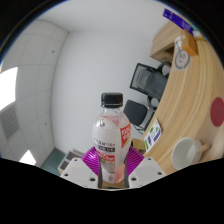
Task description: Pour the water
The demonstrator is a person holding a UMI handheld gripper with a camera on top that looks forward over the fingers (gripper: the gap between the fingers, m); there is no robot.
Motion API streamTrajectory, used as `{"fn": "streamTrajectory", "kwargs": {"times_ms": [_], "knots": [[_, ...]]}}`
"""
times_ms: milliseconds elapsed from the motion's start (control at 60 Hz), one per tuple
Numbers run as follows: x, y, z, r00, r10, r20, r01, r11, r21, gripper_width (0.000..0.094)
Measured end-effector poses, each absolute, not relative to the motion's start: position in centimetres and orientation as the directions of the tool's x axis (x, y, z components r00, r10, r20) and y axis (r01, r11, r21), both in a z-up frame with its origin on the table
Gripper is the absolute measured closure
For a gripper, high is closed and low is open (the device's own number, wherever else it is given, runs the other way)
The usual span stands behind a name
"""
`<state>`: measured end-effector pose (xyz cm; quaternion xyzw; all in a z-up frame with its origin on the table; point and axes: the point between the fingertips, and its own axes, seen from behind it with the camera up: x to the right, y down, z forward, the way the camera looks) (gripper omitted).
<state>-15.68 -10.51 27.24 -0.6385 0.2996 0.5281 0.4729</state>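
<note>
A clear plastic bottle [111, 135] with a black cap and a white, red and pink label stands upright between my fingers. Both magenta pads [96, 160] press on its lower body from either side. My gripper [111, 168] is shut on the bottle and holds it up in front of a white wall. A white cup [186, 153] stands on the wooden table [190, 100] to the right of the bottle, beyond the fingers. The bottle's base is hidden behind the gripper body.
The table runs tilted along the right, with a dark monitor or box [150, 78], a small yellow and blue carton [152, 135] and several small items at its far end [180, 50]. A white wall [80, 70] fills the left and middle.
</note>
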Motion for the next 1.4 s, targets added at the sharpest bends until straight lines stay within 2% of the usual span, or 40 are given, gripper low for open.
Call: {"fn": "streamTrajectory", "kwargs": {"times_ms": [133,200,283,433,583,767,800,867,1000,1067,1100,1150,1200,1283,1400], "knots": [[-9.7,-9.0,28.3,0.701,0.126,-0.702,-0.671,-0.218,-0.709,0.0642],[-5.5,-9.6,28.3,0.849,0.089,-0.521,-0.502,-0.173,-0.848,0.0643],[-1.7,-9.6,25.6,0.955,0.028,-0.297,-0.289,-0.16,-0.944,0.0643],[2.7,-9.6,17.9,0.999,-0.035,-0.028,-0.035,-0.24,-0.97,0.0645],[4.6,-9.9,11.6,0.999,-0.048,-0.001,-0.016,-0.325,-0.946,0.0644],[5.2,-10.7,6.9,0.999,-0.044,0.007,-0.01,-0.375,-0.927,0.0631],[5.4,-10.6,7.4,0.999,-0.051,0.0,-0.017,-0.336,-0.942,0.0636],[5.5,-10.8,7.0,0.998,-0.055,-0.01,-0.028,-0.336,-0.941,0.0632],[5.4,-10.7,7.3,0.998,-0.057,-0.008,-0.026,-0.334,-0.942,0.0479],[5.4,-11.0,7.2,0.998,-0.056,0.0,-0.021,-0.361,-0.932,0.0402],[5.4,-11.4,6.9,0.998,-0.057,0.001,-0.021,-0.386,-0.922,0.0298],[5.2,-12.0,6.9,0.998,-0.057,0.006,-0.018,-0.409,-0.912,0.0074],[5.2,-12.8,7.1,0.998,-0.067,0.02,-0.011,-0.423,-0.906,0.0098],[5.3,-14.5,8.2,0.995,-0.096,0.041,-0.005,-0.439,-0.898,0.0075],[4.0,-18.5,11.3,0.993,-0.112,0.039,-0.016,-0.456,-0.89,0.0074]]}}
